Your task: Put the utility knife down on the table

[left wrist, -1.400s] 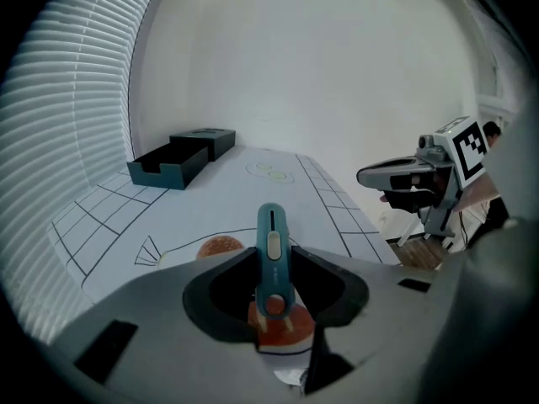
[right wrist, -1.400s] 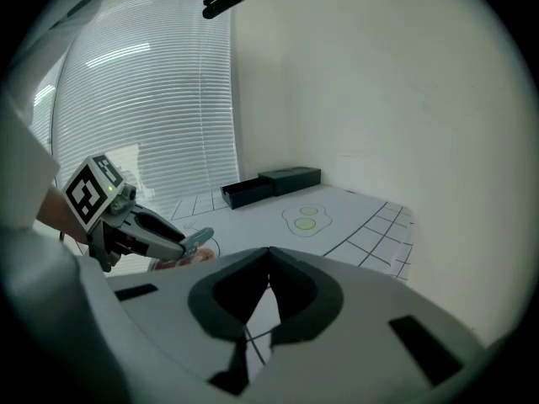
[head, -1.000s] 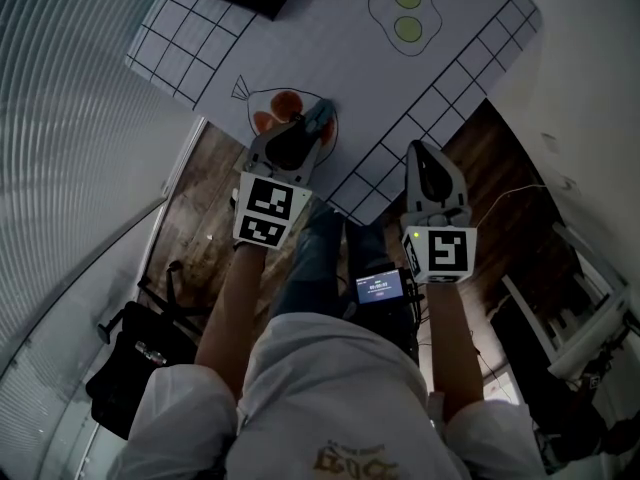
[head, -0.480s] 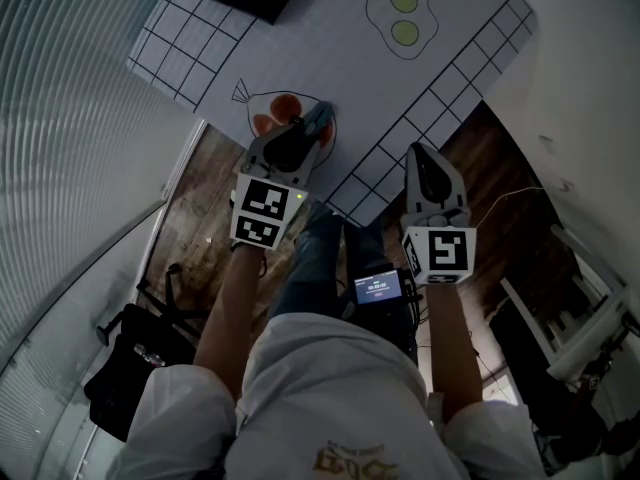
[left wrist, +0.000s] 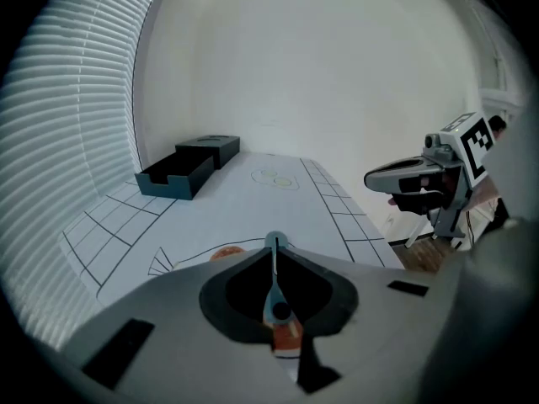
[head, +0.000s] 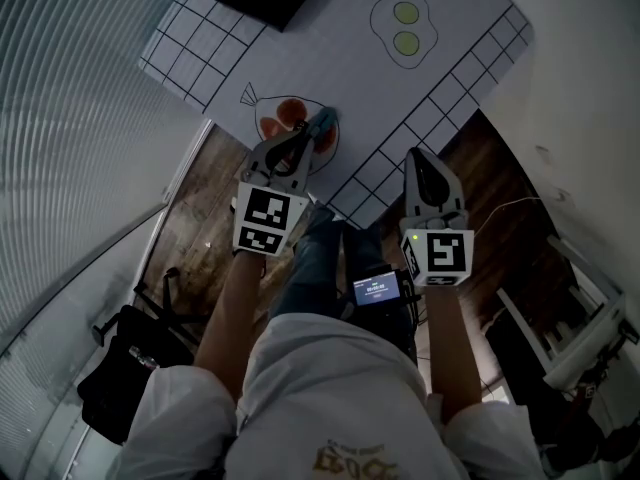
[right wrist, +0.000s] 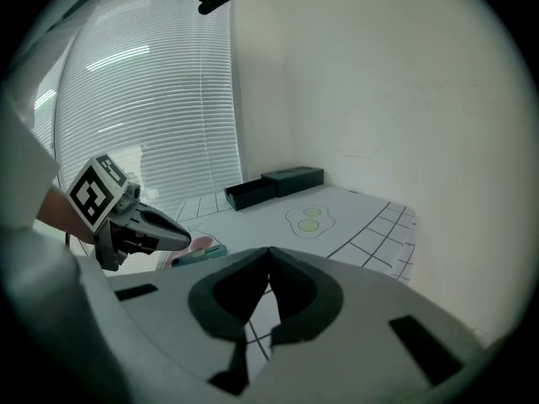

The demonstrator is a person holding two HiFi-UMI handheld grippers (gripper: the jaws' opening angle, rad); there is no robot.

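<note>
The utility knife [head: 323, 122], grey-blue with an orange part, lies by the fish drawing [head: 283, 116] near the front edge of the white gridded table [head: 330, 63]. My left gripper [head: 308, 136] points down at it, its jaws closing with the knife between them. In the left gripper view the knife [left wrist: 276, 300] runs straight along the gap, its tip past the left gripper [left wrist: 275, 255], whose pads press on it. My right gripper [head: 416, 154] hangs off the table's front corner, shut and empty. In the right gripper view its jaws [right wrist: 269, 252] meet, with the knife [right wrist: 200, 251] at left.
A black open box [left wrist: 185, 171] stands at the table's far left corner. An egg drawing [head: 404, 26] marks the far middle. Window blinds [head: 70, 98] run along the left. A black bag [head: 125, 373] lies on the wooden floor at left, a white rack [head: 580, 338] at right.
The left gripper's jaws stood open around the knife before. Now they have come together on it. The right gripper has stayed where it was.
</note>
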